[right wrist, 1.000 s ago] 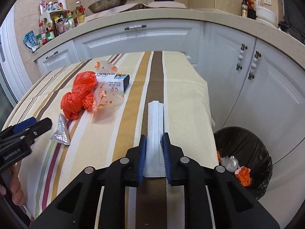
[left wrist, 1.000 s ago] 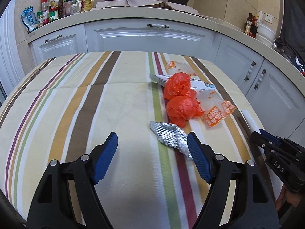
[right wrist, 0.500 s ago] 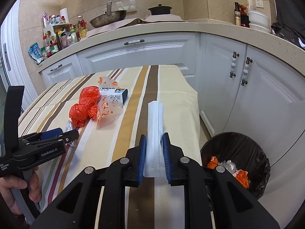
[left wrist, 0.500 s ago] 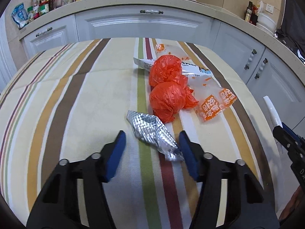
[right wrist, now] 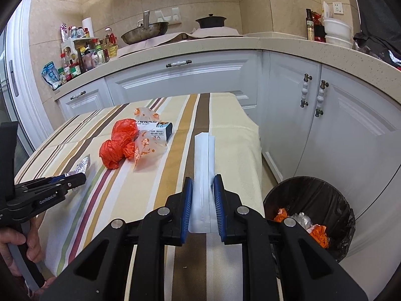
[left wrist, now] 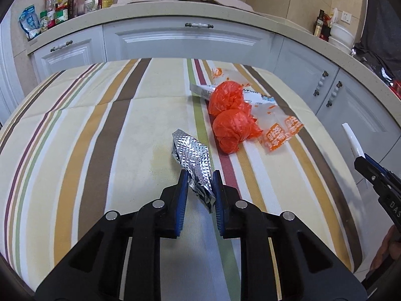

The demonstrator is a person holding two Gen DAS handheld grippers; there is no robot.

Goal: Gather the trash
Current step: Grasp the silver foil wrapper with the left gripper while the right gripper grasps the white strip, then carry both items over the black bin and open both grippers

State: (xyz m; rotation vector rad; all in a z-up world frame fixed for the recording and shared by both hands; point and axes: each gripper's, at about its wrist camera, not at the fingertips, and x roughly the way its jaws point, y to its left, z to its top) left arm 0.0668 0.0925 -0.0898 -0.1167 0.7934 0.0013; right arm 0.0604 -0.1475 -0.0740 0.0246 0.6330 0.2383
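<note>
My left gripper (left wrist: 199,178) is shut on the near end of a crumpled silver foil wrapper (left wrist: 192,155) on the striped tablecloth (left wrist: 100,138). Beyond it lie two orange plastic bags (left wrist: 231,116), a clear bag with orange print (left wrist: 280,131) and a white and blue carton (left wrist: 258,97). My right gripper (right wrist: 203,185) is shut on a long white packet (right wrist: 203,160) and holds it above the table's right part. That packet (left wrist: 353,141) and the right gripper (left wrist: 376,173) show at the right edge of the left wrist view. The black trash bin (right wrist: 323,200) stands on the floor at lower right.
White kitchen cabinets (right wrist: 180,80) and a counter with bottles (right wrist: 82,55), a pan (right wrist: 144,32) and a pot (right wrist: 210,21) curve around the table. The bin holds orange and clear scraps (right wrist: 308,225). The left gripper (right wrist: 47,185) shows at the left of the right wrist view.
My left gripper moved forward over the foil wrapper and closed on it. My right gripper lifted the white packet higher above the table.
</note>
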